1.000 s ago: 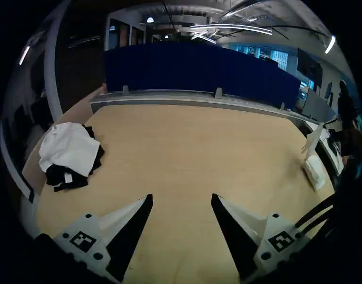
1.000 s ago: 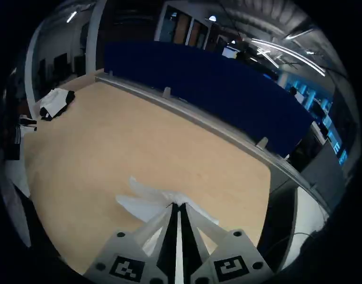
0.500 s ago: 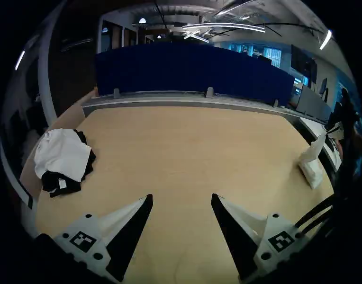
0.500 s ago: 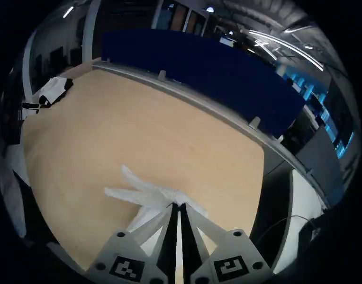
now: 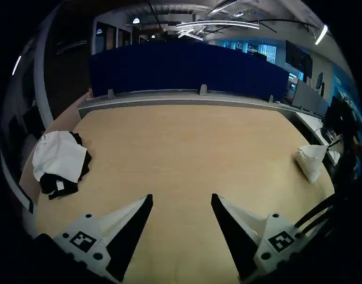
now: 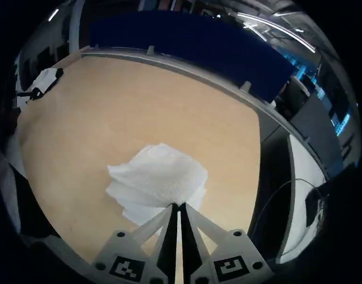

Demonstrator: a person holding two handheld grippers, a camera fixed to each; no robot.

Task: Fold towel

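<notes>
you're still at laying out: the right gripper (image 6: 179,206) pinches the bunched towel (image 6: 155,177) between its fingers over the desk (image 6: 110,109). the left gripper (image 5: 181,201) fingers stand wide. next, spread it flat.

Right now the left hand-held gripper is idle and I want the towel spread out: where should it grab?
Likely the loose corner of the white towel pointing away from the right hand-held gripper, which pinches its near edge. The towel lies bunched on the table, so come in low from that left side.
</notes>
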